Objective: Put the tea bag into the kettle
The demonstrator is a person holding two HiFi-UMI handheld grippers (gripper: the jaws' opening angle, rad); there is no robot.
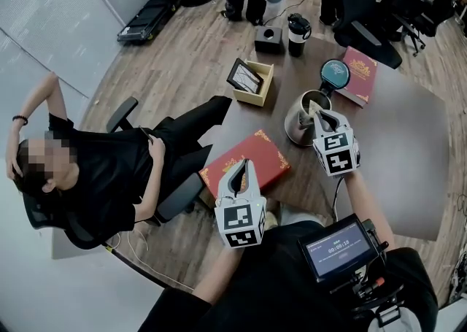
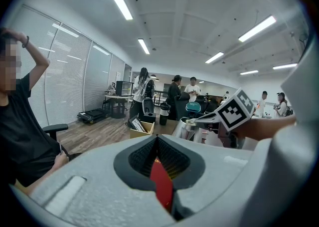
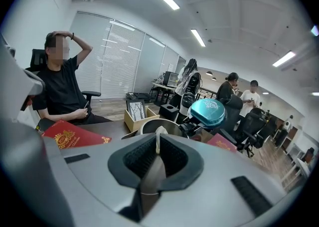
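The steel kettle (image 1: 299,122) stands on the brown table (image 1: 408,148) with its teal lid (image 1: 336,74) flipped up. My right gripper (image 1: 319,114) hangs right over the kettle's mouth, shut on a pale tea bag (image 1: 314,109). In the right gripper view the tea bag (image 3: 160,135) pokes up between the closed jaws of the right gripper (image 3: 158,143), just before the kettle's rim (image 3: 149,125) and the teal lid (image 3: 208,112). My left gripper (image 1: 243,168) is shut and holds nothing, hovering above a red box (image 1: 255,149). In the left gripper view, red shows through the slit of the left gripper (image 2: 157,140).
A second red box (image 1: 360,75) lies behind the kettle. A wooden box with a picture frame (image 1: 252,81), a black tumbler (image 1: 298,34) and a small black box (image 1: 268,39) stand at the table's far edge. A person in black (image 1: 95,170) sits at the table's left.
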